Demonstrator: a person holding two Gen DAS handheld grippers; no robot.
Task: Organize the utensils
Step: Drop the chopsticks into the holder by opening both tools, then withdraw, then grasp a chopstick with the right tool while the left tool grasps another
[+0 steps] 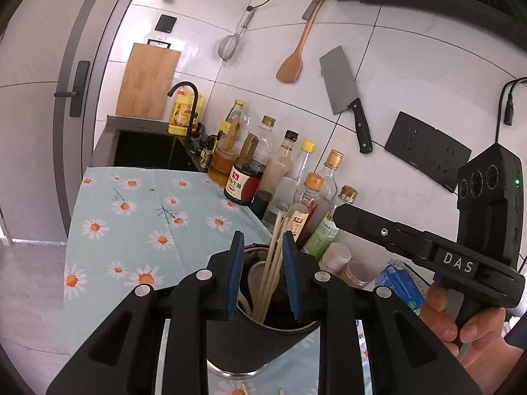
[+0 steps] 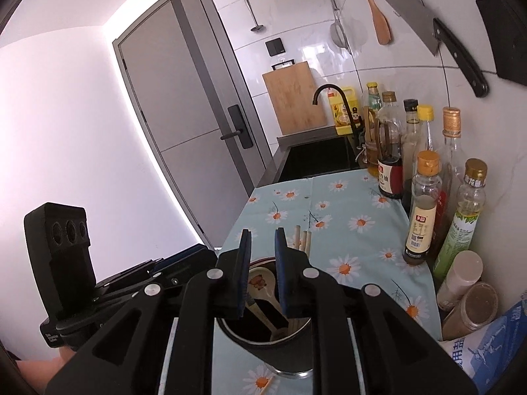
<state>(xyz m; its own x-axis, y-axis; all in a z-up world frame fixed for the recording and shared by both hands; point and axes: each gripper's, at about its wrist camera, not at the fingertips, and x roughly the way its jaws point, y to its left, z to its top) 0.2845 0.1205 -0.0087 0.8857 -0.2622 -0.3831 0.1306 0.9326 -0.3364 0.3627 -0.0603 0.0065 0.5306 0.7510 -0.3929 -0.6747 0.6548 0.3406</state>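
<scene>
A steel utensil holder [image 1: 230,371] with a dark sleeve stands on the daisy-print cloth [image 1: 131,217]. Several wooden chopsticks [image 1: 272,263] and a white spoon [image 1: 256,273] stand in it. My left gripper [image 1: 263,235] hangs over the holder's mouth, open. The chopsticks rise between its blue pads [image 1: 234,276], nearer the right pad, and are not pressed. My right gripper [image 2: 263,230] is open above the same holder [image 2: 298,326]. A ceramic spoon with a bear picture [image 2: 260,279] lies below its gap, and the chopstick tips [image 2: 303,240] show just right of it. A loose chopstick [image 2: 268,385] lies on the cloth.
Bottles of oil and sauce [image 2: 423,210] line the wall on the right, with jars [image 2: 474,309] and a blue salt bag [image 2: 494,352] near the holder. A cleaver [image 1: 342,92] and a wooden spatula [image 1: 293,62] hang on the tiles. The sink [image 2: 316,161] lies beyond the cloth.
</scene>
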